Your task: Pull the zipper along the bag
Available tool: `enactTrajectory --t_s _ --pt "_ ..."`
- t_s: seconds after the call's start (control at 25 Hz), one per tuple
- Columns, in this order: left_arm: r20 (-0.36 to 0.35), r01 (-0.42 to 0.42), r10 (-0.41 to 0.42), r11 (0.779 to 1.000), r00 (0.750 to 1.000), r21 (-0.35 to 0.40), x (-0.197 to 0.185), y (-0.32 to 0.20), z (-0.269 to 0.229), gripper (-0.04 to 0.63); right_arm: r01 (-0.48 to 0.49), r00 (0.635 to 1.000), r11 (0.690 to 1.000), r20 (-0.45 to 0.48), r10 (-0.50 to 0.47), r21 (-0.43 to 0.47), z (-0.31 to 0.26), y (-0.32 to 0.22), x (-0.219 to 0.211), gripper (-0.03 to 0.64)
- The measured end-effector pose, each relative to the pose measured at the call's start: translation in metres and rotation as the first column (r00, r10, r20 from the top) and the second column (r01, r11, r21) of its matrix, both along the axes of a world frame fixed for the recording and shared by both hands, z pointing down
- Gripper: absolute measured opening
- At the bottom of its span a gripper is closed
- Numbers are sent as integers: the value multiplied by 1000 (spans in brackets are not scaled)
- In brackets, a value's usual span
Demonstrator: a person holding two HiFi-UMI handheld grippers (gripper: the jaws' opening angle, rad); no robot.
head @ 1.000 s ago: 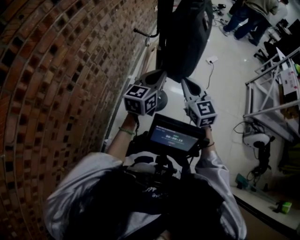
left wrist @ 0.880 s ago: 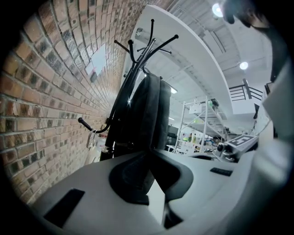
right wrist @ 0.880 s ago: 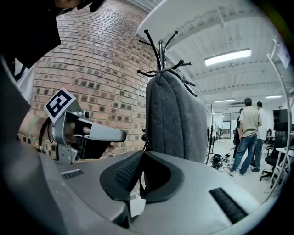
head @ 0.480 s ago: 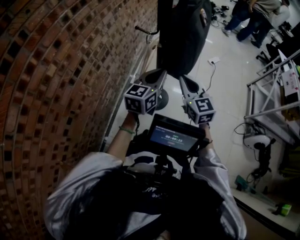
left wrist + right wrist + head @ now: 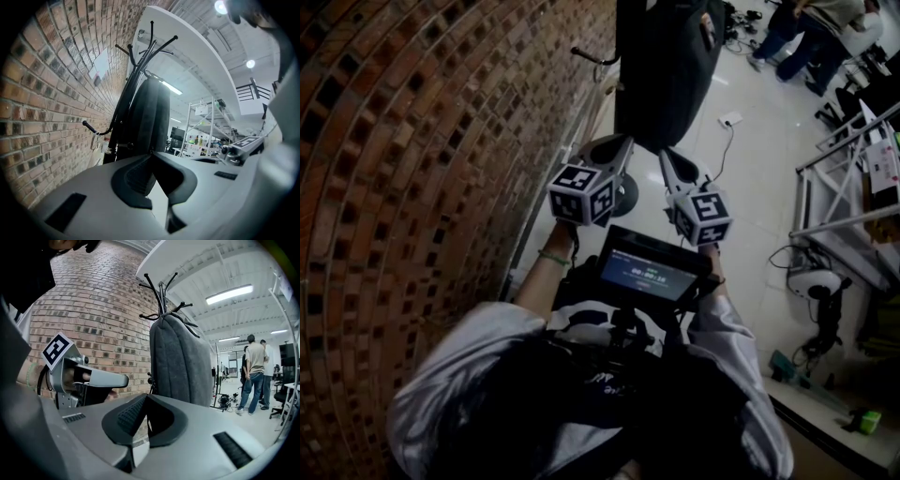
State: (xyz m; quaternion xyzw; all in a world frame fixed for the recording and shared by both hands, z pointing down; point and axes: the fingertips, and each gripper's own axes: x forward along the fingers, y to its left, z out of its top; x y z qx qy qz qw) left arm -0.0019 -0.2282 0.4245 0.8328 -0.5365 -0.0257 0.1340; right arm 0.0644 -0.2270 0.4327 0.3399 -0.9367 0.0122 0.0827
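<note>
Bystanders [image 5: 811,33] shifted; bag [image 5: 666,66] hangs beside brick wall [image 5: 422,141].

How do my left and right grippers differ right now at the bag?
The left gripper sits on the brick wall side of the bag; the right gripper sits on the open floor side. The left angles rightward, the right leftward. Both have jaws shut, with nothing between them.

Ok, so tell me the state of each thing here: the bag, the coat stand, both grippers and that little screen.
coat stand: upright beside the brick wall.
bag: hanging from the coat stand; whether it is zipped cannot be told.
left gripper: shut, holding nothing.
right gripper: shut, holding nothing.
screen: lit.
</note>
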Motion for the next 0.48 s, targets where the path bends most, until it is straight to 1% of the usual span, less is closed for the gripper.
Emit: enactTrajectory --t_s 0.12,0.28,0.48 --pt "1 1 -1 1000 1000 -4 0 0 1 8 4 1000 1000 6 -4 -14 -2 3 -2 9" --pt "0 1 -1 1000 1000 -1 1 -1 1 8 3 1000 1000 2 -3 -12 0 2 -1 9" --pt "-21 3 -3 1000 1000 4 0 -2 1 8 0 1000 1000 3 0 -13 2 1 -3 9"
